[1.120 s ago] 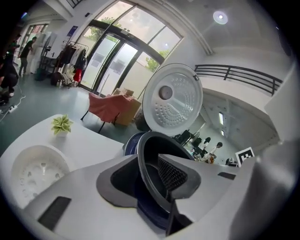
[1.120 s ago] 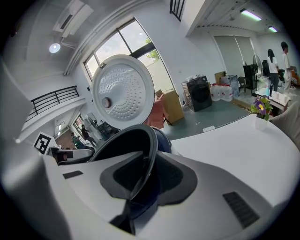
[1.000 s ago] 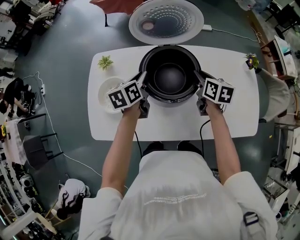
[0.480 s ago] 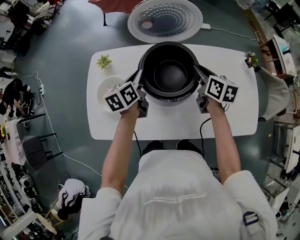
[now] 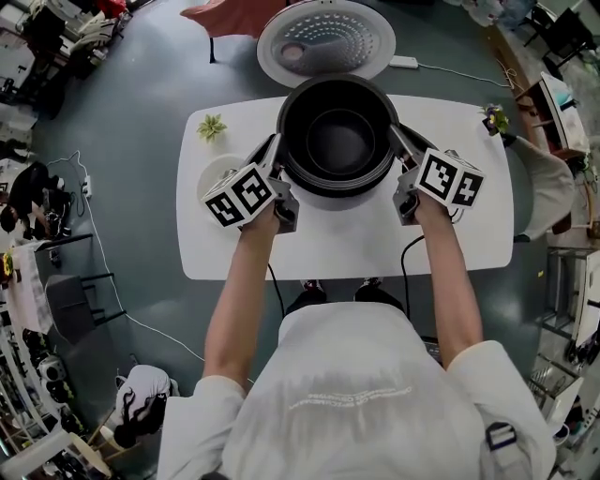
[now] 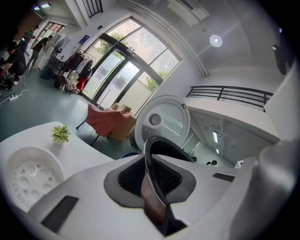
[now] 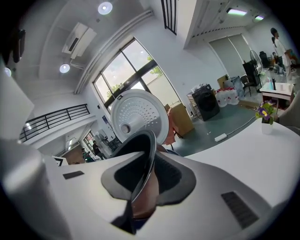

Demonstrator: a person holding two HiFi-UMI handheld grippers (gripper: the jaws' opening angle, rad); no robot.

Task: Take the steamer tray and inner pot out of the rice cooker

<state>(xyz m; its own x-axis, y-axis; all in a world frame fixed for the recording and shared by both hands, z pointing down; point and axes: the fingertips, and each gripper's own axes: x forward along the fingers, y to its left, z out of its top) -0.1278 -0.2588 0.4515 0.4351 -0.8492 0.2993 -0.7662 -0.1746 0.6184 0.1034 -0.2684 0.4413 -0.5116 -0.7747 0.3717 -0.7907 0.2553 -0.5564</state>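
**White table (image 5: 328, 248): inner pot lift-out**

Left gripper (image 5: 274, 152), jaws just closed tighter, and right gripper (image 5: 399, 142) each clamp the inner pot (image 5: 337, 141) rim over the rice cooker (image 5: 337, 197); raise both sides evenly; steamer tray (image 5: 212, 174) sits left.

On my feed the inner pot (image 5: 337, 141) is glossy black inside, and its outer wall looks brownish and coppery in the gripper views. The rice cooker lid (image 5: 325, 42) is white, dotted with rings of small dimples around a greyish disc. The steamer tray (image 6: 28, 171) is white and perforated too. I see a white table (image 5: 469, 225) on a dull grey-green floor (image 5: 141, 141). The left gripper (image 5: 275, 155) and right gripper (image 5: 398, 145) are pale grey with dark mesh-textured pads, and their cubes carry black-and-white square markers. The little plant (image 5: 211, 125) is green and the chair (image 5: 234, 14) is red.
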